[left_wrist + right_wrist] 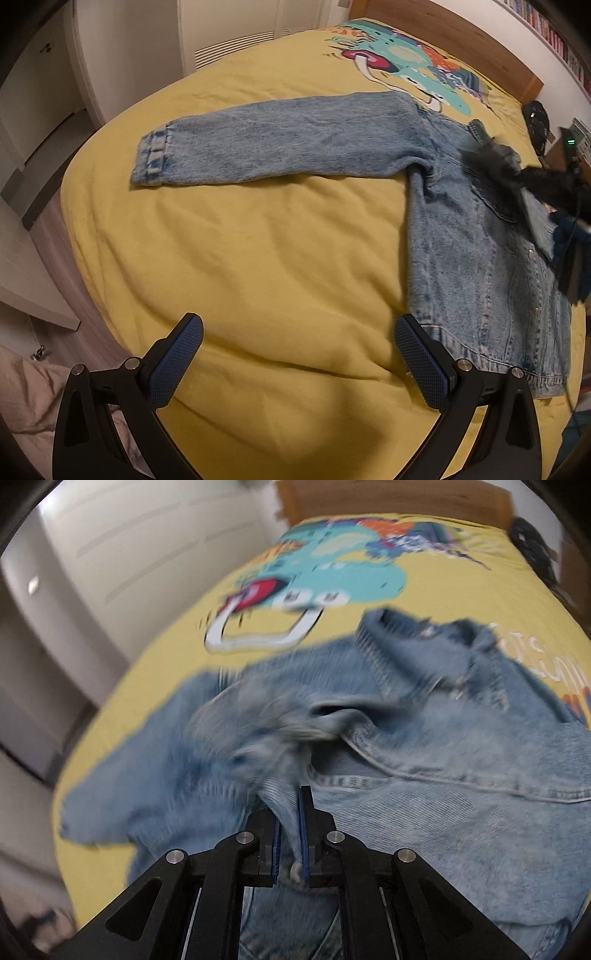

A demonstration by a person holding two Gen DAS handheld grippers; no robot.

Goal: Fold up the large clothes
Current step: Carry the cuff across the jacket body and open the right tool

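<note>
A light-blue denim jacket (480, 240) lies front-up on the yellow bedspread (258, 258), one sleeve (288, 144) stretched flat to the left. My left gripper (298, 325) hangs open over bare bedspread, its right finger close to the jacket's bottom hem corner, nothing between the pads. In the right wrist view, which is blurred, my right gripper (290, 805) is shut on a bunched fold of the other sleeve (258, 738), lifted over the jacket's chest (424, 812). From the left wrist view the right gripper (546, 184) is a dark blur above the jacket's upper front.
The bedspread has a colourful print (406, 59) near the wooden headboard (461, 37). A dark item (537, 118) lies at the bed's far right edge beside a nightstand (572, 147). White cupboard doors (129, 37) stand left of the bed.
</note>
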